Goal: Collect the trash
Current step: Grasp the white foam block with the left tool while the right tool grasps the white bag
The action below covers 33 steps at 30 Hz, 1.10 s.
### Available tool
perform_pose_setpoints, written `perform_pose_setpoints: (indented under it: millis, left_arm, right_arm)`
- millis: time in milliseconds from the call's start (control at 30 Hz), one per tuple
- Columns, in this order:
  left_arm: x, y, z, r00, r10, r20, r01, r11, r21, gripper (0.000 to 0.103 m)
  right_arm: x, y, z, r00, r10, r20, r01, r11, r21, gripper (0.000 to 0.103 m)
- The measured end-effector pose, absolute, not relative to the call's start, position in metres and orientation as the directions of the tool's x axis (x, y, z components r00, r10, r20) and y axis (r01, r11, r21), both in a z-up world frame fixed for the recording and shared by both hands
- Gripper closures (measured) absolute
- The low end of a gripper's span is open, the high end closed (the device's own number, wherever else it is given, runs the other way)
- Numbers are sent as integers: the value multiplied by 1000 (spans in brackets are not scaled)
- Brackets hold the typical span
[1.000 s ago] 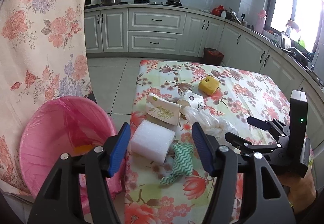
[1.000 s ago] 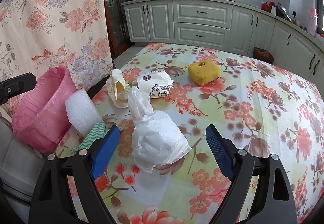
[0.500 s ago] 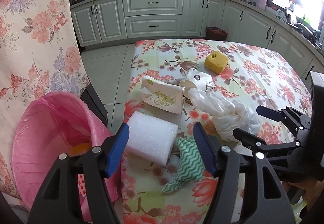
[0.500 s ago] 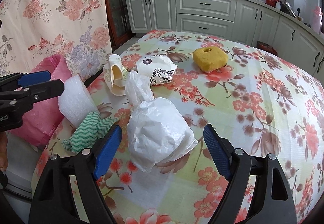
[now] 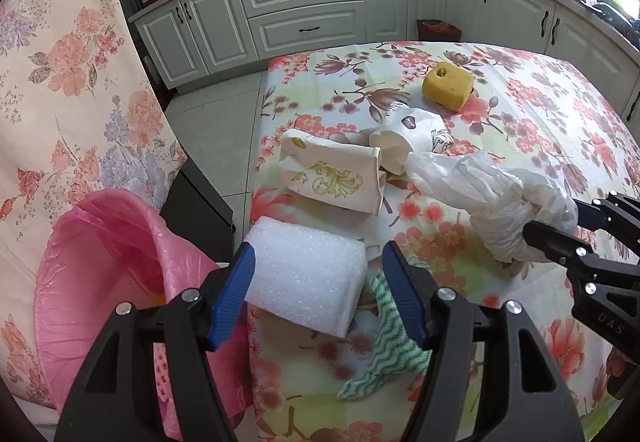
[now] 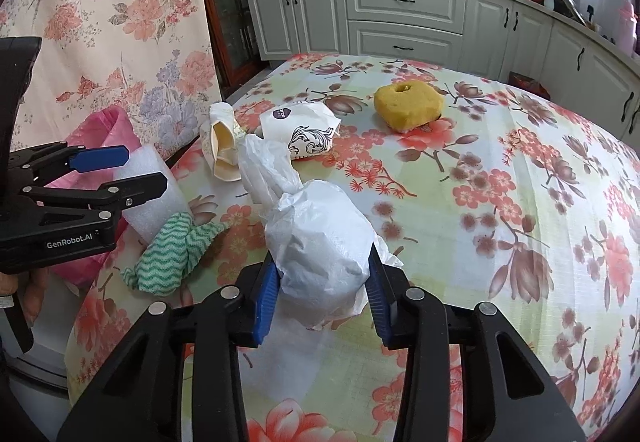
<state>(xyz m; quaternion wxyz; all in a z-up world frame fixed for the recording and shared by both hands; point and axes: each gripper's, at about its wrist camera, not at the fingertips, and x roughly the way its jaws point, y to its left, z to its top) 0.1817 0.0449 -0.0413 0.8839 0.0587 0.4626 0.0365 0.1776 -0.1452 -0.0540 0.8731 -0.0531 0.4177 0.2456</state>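
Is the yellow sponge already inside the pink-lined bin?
No, the yellow sponge sits on the floral tablecloth, far from the pink-lined bin.

white foam block (image 5: 306, 284) | green zigzag cloth (image 5: 390, 352) | yellow sponge (image 5: 448, 88) | pink bin liner (image 5: 104, 266)

— How stands the right gripper (image 6: 323, 284)?
— It points down and forward. Its jaws are closing, and both blue pads (image 6: 267, 292) already press a white plastic bag (image 6: 320, 242) between them.
— And the left gripper (image 5: 318, 292)?
— It also tilts downward. Its jaws are apart, one at each side of a white foam block (image 5: 306, 288), not squeezing it.
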Motion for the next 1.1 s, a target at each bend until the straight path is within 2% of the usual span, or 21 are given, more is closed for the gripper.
perform_pose_setpoints:
  millis: [433, 500, 1100]
  left_arm:
    - [186, 37, -48, 539, 201, -818, 12, 969, 246, 38]
    - [186, 35, -48, 542, 214, -813, 19, 964, 266, 49]
    - [178, 46, -36, 573, 155, -805, 18, 979, 202, 69]
  right_arm:
    - [175, -158, -42, 557, 389, -734, -451, 884, 126, 66]
    - [175, -159, -42, 557, 389, -734, -449, 884, 128, 66]
    - [173, -164, -39, 568, 388, -726, -435, 890, 136, 66]
